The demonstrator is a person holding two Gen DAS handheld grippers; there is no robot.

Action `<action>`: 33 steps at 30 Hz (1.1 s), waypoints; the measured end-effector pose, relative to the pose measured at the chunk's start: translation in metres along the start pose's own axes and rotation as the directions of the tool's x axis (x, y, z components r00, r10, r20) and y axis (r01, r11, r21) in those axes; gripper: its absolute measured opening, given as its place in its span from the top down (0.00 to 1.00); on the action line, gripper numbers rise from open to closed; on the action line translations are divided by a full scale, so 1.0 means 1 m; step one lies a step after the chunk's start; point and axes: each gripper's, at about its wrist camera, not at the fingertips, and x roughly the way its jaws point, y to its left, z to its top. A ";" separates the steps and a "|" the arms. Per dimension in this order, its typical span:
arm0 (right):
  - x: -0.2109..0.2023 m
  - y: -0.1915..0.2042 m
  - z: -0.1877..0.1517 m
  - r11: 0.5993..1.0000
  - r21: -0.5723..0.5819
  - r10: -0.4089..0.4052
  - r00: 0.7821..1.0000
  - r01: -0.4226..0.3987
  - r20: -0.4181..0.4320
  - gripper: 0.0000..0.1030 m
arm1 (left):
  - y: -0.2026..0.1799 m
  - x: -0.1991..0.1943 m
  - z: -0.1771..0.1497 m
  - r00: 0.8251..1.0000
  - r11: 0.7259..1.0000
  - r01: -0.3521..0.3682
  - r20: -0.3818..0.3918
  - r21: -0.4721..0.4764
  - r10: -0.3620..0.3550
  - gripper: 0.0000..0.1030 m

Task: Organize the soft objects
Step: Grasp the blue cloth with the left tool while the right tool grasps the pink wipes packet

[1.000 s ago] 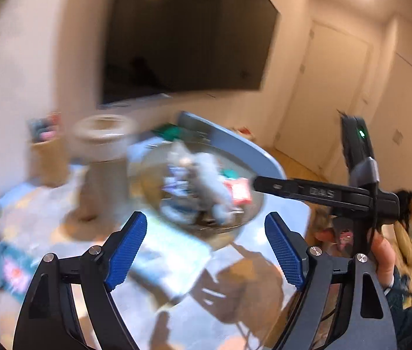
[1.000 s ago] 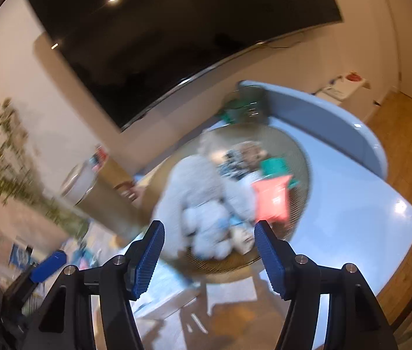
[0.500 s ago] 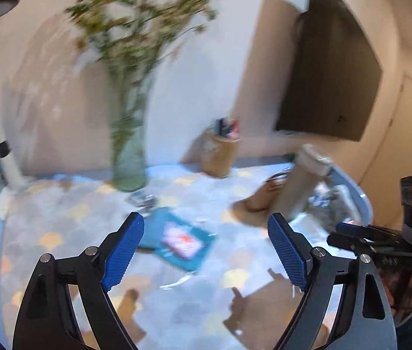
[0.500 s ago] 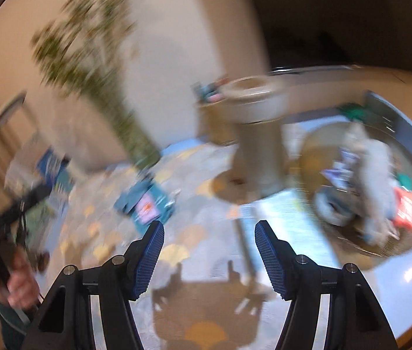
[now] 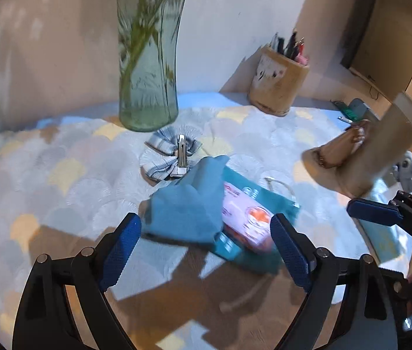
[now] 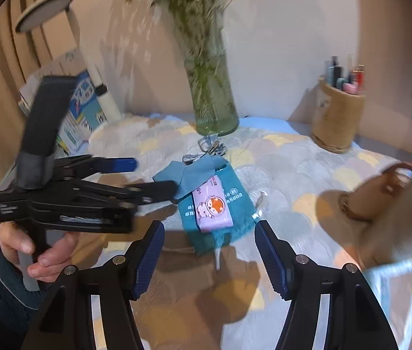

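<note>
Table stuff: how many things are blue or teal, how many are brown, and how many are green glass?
Blue or teal: 2, cloth and towel
Brown: 2, pen pot and bag
Green glass: 1, vase
Total: 5

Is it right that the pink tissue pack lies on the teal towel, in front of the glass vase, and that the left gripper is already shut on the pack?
Not quite. The pink tissue pack does lie on the teal towel, in front of the glass vase. But the left gripper is open and holds nothing; its jaws have just been opening. The left wrist view shows this.
</note>
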 end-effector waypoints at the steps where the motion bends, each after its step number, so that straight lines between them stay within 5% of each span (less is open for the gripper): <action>1: 0.006 0.000 0.003 1.000 -0.009 0.000 1.000 0.000 -0.004 0.41 | 0.006 0.008 0.000 1.000 1.000 0.005 -0.001 -0.021 -0.005 0.15; 5: 0.040 -0.001 0.011 0.998 -0.051 -0.028 0.999 0.026 -0.034 0.42 | 0.030 0.020 -0.007 0.993 0.985 0.116 0.023 -0.125 -0.114 0.18; 10: 0.072 0.006 0.015 0.993 -0.112 -0.043 0.999 0.039 -0.033 0.42 | 0.033 0.028 -0.016 0.995 0.991 0.099 0.032 -0.089 -0.097 0.38; 14: 0.098 0.009 0.008 0.975 -0.171 -0.140 0.990 0.142 0.024 0.45 | 0.036 0.029 -0.017 0.995 0.991 0.087 0.059 -0.099 -0.081 0.54; 20: 0.109 -0.001 0.006 0.988 -0.128 -0.093 0.996 0.091 -0.012 0.60 | 0.038 0.020 -0.018 0.993 0.991 0.057 0.107 -0.121 -0.044 0.86; 26: 0.088 -0.006 0.004 0.992 -0.106 -0.054 0.994 0.064 0.098 0.61 | 0.068 -0.021 -0.019 0.964 0.962 0.116 0.262 -0.246 -0.049 0.86; 30: 0.081 -0.025 0.008 1.000 -0.006 0.013 0.995 -0.012 0.102 0.61 | 0.074 -0.046 -0.025 0.955 0.945 0.145 0.290 -0.293 -0.057 0.86; 33: 0.068 -0.028 0.006 0.999 0.025 0.030 0.992 -0.034 0.125 0.61 | 0.064 -0.062 -0.042 0.961 0.959 0.082 0.275 -0.271 -0.004 0.86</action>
